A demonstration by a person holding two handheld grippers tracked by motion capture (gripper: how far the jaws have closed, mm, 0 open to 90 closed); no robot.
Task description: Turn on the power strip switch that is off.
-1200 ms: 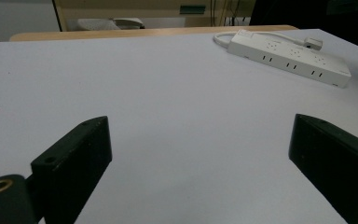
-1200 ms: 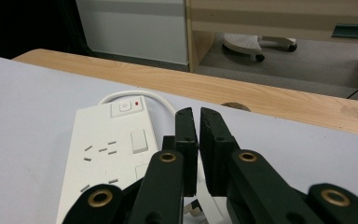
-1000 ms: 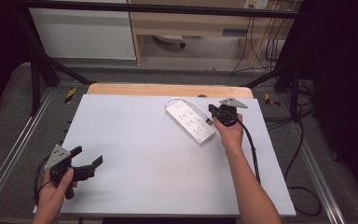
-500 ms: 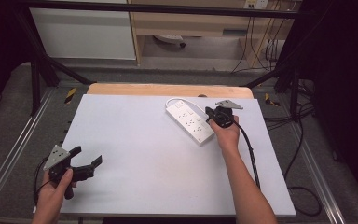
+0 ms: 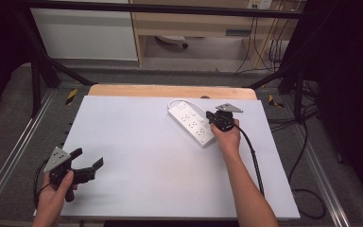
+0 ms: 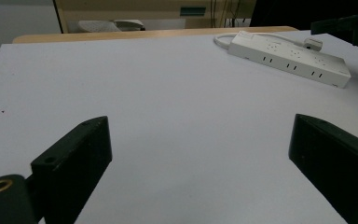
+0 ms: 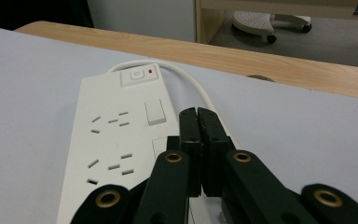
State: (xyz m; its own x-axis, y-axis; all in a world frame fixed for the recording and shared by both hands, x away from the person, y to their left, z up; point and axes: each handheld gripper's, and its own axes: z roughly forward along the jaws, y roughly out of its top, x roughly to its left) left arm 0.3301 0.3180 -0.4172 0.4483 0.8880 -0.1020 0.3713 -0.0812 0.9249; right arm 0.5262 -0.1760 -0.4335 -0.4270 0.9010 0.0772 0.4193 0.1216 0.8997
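A white power strip [image 5: 191,124] lies slantwise on the white table top [image 5: 146,151], right of centre, with its cord [image 5: 174,101] looping at the far end. My right gripper [image 5: 210,116] is shut and hovers low over the strip's right edge. In the right gripper view its jaws [image 7: 197,112] are pressed together above the strip [image 7: 116,135], near the switch with a red light [image 7: 140,74]; nothing shows between the tips. My left gripper [image 5: 89,158] rests at the near left, open and empty. The left gripper view looks between its open jaws [image 6: 200,123] towards the strip [image 6: 289,56].
A wooden strip [image 5: 170,91] runs along the table's far edge. Metal frame rails [image 5: 9,156] flank the table. Dark cables [image 5: 307,142] hang off the right side, and the right gripper's cable [image 5: 253,156] trails along the forearm.
The right gripper has edged slightly left and nearer over the strip, jaws still together. The left gripper has kept still.
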